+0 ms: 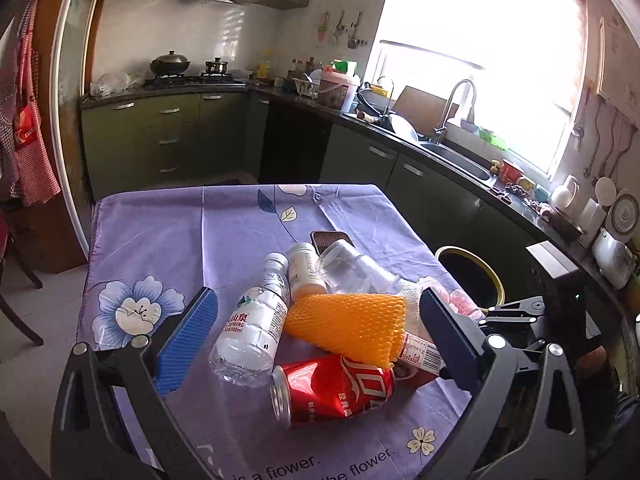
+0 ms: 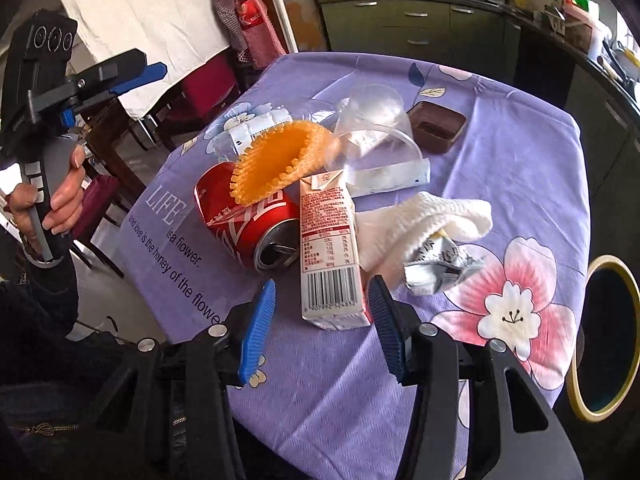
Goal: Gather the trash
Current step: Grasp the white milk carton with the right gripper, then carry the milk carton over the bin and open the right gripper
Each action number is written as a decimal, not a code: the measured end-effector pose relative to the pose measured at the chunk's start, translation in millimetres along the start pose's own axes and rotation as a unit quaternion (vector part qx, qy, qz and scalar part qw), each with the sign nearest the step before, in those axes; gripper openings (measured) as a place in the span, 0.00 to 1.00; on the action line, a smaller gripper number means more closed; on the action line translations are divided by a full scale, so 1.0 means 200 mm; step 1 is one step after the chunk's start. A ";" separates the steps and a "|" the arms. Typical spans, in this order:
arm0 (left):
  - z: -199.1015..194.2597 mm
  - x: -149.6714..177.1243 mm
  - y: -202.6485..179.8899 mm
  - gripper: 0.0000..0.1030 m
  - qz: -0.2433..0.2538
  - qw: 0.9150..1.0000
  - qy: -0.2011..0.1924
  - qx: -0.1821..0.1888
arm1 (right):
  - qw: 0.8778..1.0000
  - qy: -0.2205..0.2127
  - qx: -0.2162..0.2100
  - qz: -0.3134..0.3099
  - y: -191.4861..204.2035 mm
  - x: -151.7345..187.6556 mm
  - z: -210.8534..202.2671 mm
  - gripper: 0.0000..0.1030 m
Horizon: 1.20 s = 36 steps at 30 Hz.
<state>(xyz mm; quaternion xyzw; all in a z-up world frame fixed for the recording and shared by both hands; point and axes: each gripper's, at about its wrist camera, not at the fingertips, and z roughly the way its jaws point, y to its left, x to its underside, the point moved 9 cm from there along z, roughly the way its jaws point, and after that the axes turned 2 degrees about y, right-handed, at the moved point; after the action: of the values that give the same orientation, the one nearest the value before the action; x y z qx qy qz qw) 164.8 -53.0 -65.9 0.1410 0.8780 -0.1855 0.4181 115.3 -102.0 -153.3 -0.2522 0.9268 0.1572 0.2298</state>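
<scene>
Left gripper [image 1: 320,328]: jaws spread wide, nothing between the pads. Ahead of its fingertips, on the purple flowered tablecloth [image 1: 168,240], lies the trash pile. Counted from this view: one clear water bottle [image 1: 254,328] just inside the left finger, one small white bottle [image 1: 304,268] beyond it, one orange foam net [image 1: 348,326] midway between the fingers, one red can [image 1: 332,390] nearest the wrist, one clear plastic cup [image 1: 352,268] and one brown tray [image 1: 329,238] farthest out.

Right gripper [image 2: 322,316]: jaws parted, pads clear of everything. One white carton [image 2: 330,252] lies lengthwise with its barcode end between the fingertips, not clamped. One white foam wrap [image 2: 424,220] and one crumpled printed wrapper [image 2: 440,266] sit beyond the right finger. One yellow-rimmed bin [image 2: 610,340] stands off the table's edge, outside that finger.
</scene>
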 end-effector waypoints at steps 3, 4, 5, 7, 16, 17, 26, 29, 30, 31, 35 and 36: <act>-0.01 0.01 -0.01 0.93 0.000 1.000 -0.003 0.002 | 0.999 0.003 0.038 -0.022 0.00 -0.02 0.05 0.45; 0.00 0.02 -0.02 0.93 0.002 1.000 -0.002 0.001 | 0.998 0.003 0.057 -0.028 -0.01 -0.02 0.06 0.45; 0.00 0.02 -0.02 0.93 0.003 1.000 -0.001 0.000 | 0.997 0.003 0.067 -0.031 -0.02 -0.03 0.06 0.45; 0.01 0.03 -0.02 0.93 0.007 1.000 0.000 -0.001 | 0.996 0.000 0.079 -0.036 -0.04 -0.02 0.05 0.45; 0.02 0.03 -0.02 0.93 0.002 1.000 0.004 0.005 | 0.997 0.010 0.071 -0.031 -0.03 0.03 0.13 0.38; 0.02 0.03 -0.02 0.93 0.003 1.000 0.004 0.005 | 0.997 0.010 0.073 -0.029 -0.03 0.03 0.13 0.37; 0.02 0.04 -0.02 0.93 0.006 1.000 0.001 0.005 | 0.999 0.005 0.036 0.018 -0.04 0.11 0.01 0.36; 0.03 0.05 -0.02 0.93 0.007 1.000 0.002 0.006 | 0.999 0.001 0.012 0.045 -0.05 0.16 -0.06 0.36; 0.03 0.05 -0.03 0.93 0.009 1.000 0.003 0.006 | 0.998 -0.002 0.006 0.055 -0.05 0.17 -0.09 0.36; 0.04 0.05 -0.03 0.93 0.010 1.000 0.003 0.006 | 0.998 -0.004 -0.001 0.064 -0.06 0.19 -0.11 0.36; 0.04 0.06 -0.06 0.93 0.015 1.000 0.003 0.011 | 0.995 -0.012 -0.020 0.098 -0.08 0.24 -0.20 0.36; 0.03 0.06 -0.07 0.93 0.017 1.000 0.002 0.012 | 0.994 -0.015 -0.027 0.105 -0.09 0.25 -0.22 0.36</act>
<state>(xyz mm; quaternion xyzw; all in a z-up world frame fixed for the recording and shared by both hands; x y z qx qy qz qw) 157.1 -67.1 -76.1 0.1608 0.8742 -0.1884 0.4176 70.5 -154.5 -143.8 -0.1578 0.9400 0.2091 0.2186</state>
